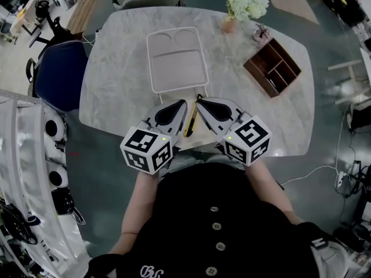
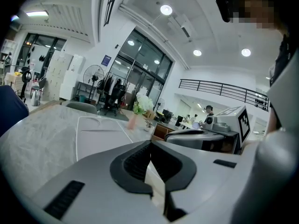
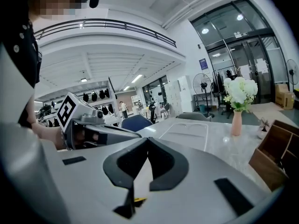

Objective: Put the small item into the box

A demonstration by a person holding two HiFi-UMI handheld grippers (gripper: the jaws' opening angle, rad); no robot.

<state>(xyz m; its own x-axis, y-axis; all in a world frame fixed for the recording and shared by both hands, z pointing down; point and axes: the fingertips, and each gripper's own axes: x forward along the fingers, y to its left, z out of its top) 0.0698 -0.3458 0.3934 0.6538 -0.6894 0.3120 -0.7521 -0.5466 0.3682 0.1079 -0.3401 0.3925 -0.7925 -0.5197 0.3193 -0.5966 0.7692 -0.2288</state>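
Blue chair [image 1: 58, 74]: off the table's edge at 9 o'clock in the head view, apart from everything else listed. Marble table [image 1: 116, 68]: light, rounded top that carries all that follows. Left gripper [image 1: 183, 104]: at the near edge, pointing toward 1 o'clock; its fingers are pressed together at the tips with nothing between them, only bare table showing through the hollow behind the tips. White tray [image 1: 177, 68]: flat on the table at 12 o'clock of both grippers, just beyond their tips, with two shallow compartments at its far end. Small item [image 1: 189, 123]: a slim yellow and black piece lying on the table at 6 o'clock of the tray, between the two grippers and held by neither. Right gripper [image 1: 199, 101]: mirror of the left, pointing toward 11 o'clock, tips near those of the left; its fingers are likewise closed tip to tip on nothing. Vase of white flowers [image 1: 246, 4]: upright at 1 o'clock of the tray, near the far edge. Wooden box [image 1: 273, 67]: open, divided into compartments, at 3 o'clock of the tray and well apart from the small item.
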